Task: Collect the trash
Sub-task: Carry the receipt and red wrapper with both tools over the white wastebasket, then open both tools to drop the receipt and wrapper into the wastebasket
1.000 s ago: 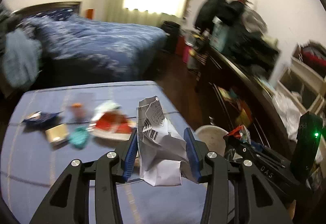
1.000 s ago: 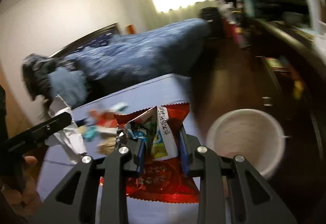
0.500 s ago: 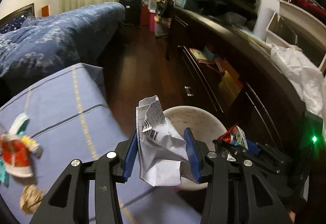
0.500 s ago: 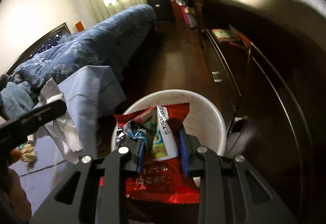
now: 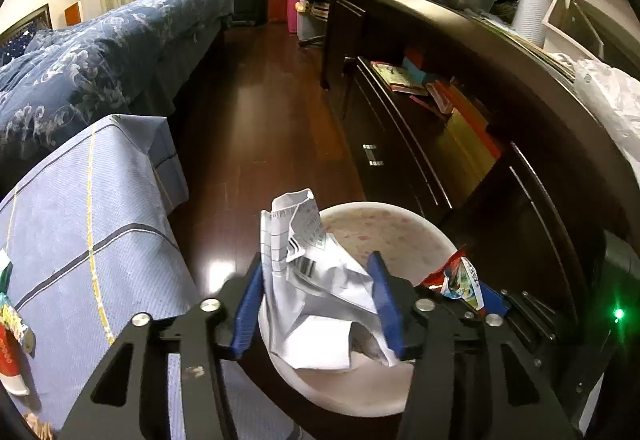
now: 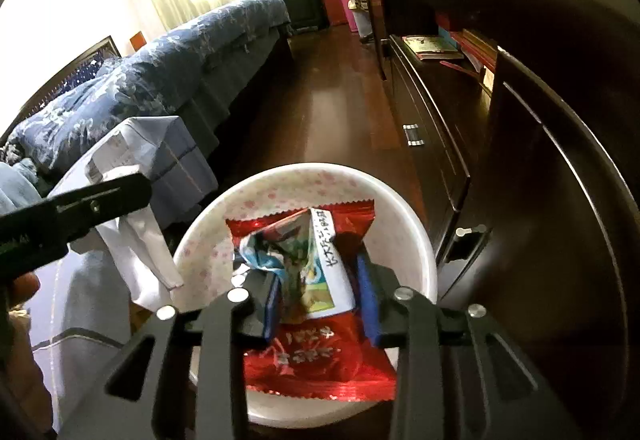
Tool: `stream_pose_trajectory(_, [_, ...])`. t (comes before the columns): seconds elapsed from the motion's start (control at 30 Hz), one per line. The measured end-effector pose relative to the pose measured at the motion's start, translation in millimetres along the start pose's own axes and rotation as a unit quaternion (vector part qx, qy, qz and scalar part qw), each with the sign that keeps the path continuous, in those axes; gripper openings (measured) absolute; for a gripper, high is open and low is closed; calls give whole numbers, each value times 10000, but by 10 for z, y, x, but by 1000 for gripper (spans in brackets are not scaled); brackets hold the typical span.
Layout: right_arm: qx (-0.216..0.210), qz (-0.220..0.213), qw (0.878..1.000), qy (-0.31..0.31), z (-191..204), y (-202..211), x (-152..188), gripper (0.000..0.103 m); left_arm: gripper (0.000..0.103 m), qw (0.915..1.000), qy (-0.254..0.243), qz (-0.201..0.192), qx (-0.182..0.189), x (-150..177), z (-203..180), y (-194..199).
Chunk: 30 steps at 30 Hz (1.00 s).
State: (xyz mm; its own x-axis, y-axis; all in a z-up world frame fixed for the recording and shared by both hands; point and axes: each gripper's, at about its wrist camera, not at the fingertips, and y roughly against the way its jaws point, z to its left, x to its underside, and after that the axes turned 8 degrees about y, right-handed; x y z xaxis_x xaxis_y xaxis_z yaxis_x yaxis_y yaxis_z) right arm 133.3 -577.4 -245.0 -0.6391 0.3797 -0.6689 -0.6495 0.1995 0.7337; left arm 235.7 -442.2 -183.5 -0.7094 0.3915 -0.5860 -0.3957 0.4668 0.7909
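My left gripper (image 5: 316,304) hangs over the near rim of a white, pink-speckled bin (image 5: 400,207) on the floor. Crumpled white paper (image 5: 316,280) sits between its blue pads, touching both while the jaws are opening. My right gripper (image 6: 320,280) is above the bin's mouth (image 6: 280,175), also opening. A small blue and white wrapper (image 6: 296,260) and a red snack wrapper (image 6: 320,364) are between its pads, with a thin dark gap at the right pad. The right wrist view shows a left gripper finger (image 6: 80,207) and the paper (image 6: 136,252) at the bin's left.
A table with a blue cloth (image 5: 80,220) stands left of the bin, with more wrappers at its left edge (image 5: 8,340). A dark dresser (image 5: 460,143) runs along the right. A bed (image 5: 100,51) lies beyond, across dark wood floor (image 5: 272,111).
Both grippers swung from over the table to the bin and dropped toward it. Both pairs of jaws stand slightly wider now. The paper and wrappers remain between the pads.
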Motion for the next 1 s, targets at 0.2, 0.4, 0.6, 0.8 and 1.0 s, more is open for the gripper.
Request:
stream_pose_trajectory(0.2, [77,15,10000,12,23,-30,14,43,70,9998,-50,-141,-103,-10,24,21])
stream_pose_trajectory(0.4, [149,-39,9999,35,30,4,8,51,81,9994,-56,-312,-135,-26,50,106])
stream_pose_trajectory(0.6, [171,-82,9998,38,40,56,7,57,84,9992,-65,-378,-124,-15,56,191])
stream_pose_trajectory(0.8, [185,-153,9997,56,68,161,0,63,84,9987,45,-503,-85,8,126,367])
stream_pose_trajectory(1.0, [286,-302,9988,248,159,184,-95,77,87,9975,198,-672,-126,26,236,573])
